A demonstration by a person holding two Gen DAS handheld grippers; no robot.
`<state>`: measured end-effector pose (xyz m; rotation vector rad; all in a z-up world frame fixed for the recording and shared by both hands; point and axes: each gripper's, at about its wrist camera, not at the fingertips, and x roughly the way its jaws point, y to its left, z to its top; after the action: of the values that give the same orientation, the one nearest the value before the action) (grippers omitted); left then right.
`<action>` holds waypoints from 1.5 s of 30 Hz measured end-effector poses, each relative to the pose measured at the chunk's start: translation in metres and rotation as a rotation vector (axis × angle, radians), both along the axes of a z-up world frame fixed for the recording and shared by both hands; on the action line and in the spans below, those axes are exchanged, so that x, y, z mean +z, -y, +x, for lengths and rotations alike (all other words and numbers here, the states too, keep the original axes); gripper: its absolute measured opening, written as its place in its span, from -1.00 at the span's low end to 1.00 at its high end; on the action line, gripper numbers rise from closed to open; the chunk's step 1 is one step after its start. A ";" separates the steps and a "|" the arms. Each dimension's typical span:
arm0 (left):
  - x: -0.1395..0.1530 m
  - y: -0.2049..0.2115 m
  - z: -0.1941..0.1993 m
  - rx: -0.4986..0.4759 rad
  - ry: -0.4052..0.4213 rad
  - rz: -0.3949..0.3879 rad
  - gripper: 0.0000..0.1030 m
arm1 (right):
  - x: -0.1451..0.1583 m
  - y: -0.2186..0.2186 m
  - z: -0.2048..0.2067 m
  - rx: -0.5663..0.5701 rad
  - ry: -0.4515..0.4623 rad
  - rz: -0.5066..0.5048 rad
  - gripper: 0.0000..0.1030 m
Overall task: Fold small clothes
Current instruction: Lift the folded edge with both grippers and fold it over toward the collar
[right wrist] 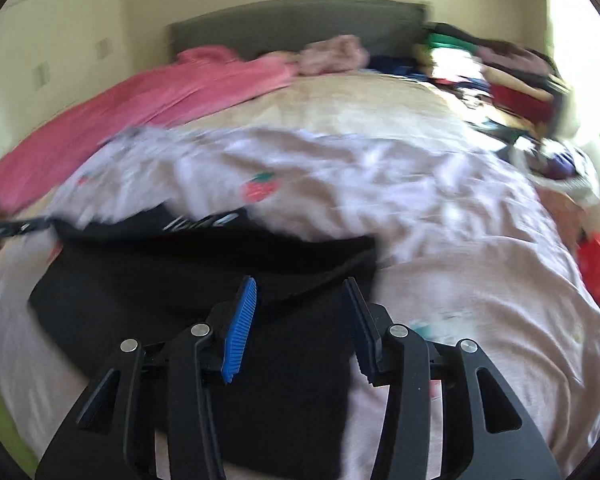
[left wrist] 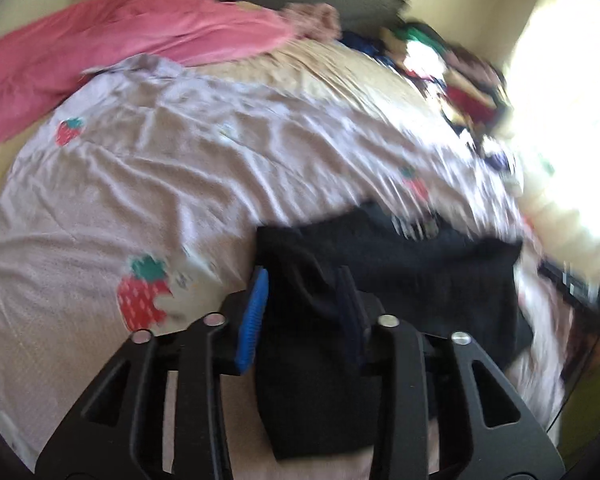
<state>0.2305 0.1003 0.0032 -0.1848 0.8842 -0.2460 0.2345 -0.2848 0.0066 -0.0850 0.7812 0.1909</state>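
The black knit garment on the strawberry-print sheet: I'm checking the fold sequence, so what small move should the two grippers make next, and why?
Probably close both grippers on the black knit garment first. The left gripper and right gripper each straddle its near edge with jaws apart, so neither seems to grip it yet. It lies on the strawberry-print sheet, and blur hides any contact.

Garment (right wrist: 204, 280) on strawberry sheet (right wrist: 420, 208), blanket (right wrist: 148, 96) left, clothes pile (right wrist: 500, 76) right, headboard (right wrist: 300, 20) behind
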 end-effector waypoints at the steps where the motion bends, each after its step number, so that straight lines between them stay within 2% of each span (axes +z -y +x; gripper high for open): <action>1: -0.006 0.014 -0.010 -0.055 -0.006 0.033 -0.60 | -0.004 -0.009 -0.002 0.031 -0.016 -0.015 -0.15; 3: -0.022 0.036 -0.018 -0.123 -0.033 0.093 -0.62 | -0.017 -0.029 -0.001 0.097 -0.063 -0.038 -0.15; 7: -0.047 0.064 -0.010 -0.164 -0.069 0.150 -0.61 | -0.051 -0.070 0.021 0.157 -0.169 -0.094 -0.18; 11: -0.052 0.070 0.014 -0.142 -0.084 0.155 -0.58 | -0.064 -0.093 0.052 0.161 -0.184 -0.109 -0.17; 13: -0.048 0.063 0.028 -0.102 -0.081 0.150 -0.58 | -0.065 -0.096 0.075 0.130 -0.186 -0.097 -0.18; 15: -0.043 0.057 0.034 -0.068 -0.074 0.144 -0.47 | -0.065 -0.095 0.092 0.081 -0.185 -0.095 -0.21; 18: -0.036 0.033 0.042 -0.004 -0.072 0.107 -0.41 | -0.058 -0.081 0.109 0.000 -0.152 -0.094 -0.21; 21: -0.033 0.013 0.046 0.030 -0.064 0.113 -0.38 | -0.034 -0.050 0.102 -0.052 -0.080 -0.036 -0.18; 24: -0.037 0.002 0.055 0.050 -0.073 0.095 -0.38 | -0.023 -0.019 0.092 -0.106 -0.041 -0.064 -0.17; 27: -0.044 -0.001 0.066 0.057 -0.090 0.068 -0.38 | -0.029 0.021 0.086 -0.180 -0.088 -0.031 -0.17; 30: -0.052 0.000 0.077 0.065 -0.110 0.009 -0.37 | -0.040 0.043 0.086 -0.226 -0.133 0.013 -0.17; 32: -0.054 0.005 0.079 0.065 -0.102 0.003 -0.37 | -0.045 0.048 0.087 -0.246 -0.142 0.023 -0.17; 33: -0.054 0.006 0.079 0.066 -0.100 0.007 -0.46 | -0.047 0.050 0.089 -0.252 -0.147 0.031 -0.17; 34: -0.055 0.008 0.078 0.060 -0.095 0.014 -0.80 | -0.050 0.052 0.093 -0.258 -0.157 0.049 -0.18; 35: -0.055 0.009 0.077 0.056 -0.090 0.021 -0.85 | -0.052 0.053 0.095 -0.250 -0.167 0.074 -0.27; 36: -0.052 0.009 0.075 0.051 -0.073 0.030 -0.86 | -0.055 0.052 0.097 -0.230 -0.176 0.106 -0.75; 37: -0.046 0.009 0.072 0.047 -0.045 0.036 -0.88 | -0.054 0.051 0.097 -0.214 -0.171 0.126 -0.86; 42: -0.016 0.006 0.067 0.040 0.067 0.058 -0.93 | -0.027 0.057 0.089 -0.226 -0.043 0.155 -0.87; 45: -0.029 0.004 0.076 0.071 0.019 0.075 -0.92 | -0.038 0.057 0.097 -0.265 -0.077 0.100 -0.86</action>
<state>0.3068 0.0962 -0.0260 -0.1432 0.8650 -0.1481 0.3318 -0.3417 -0.0317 0.1212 0.8504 -0.0181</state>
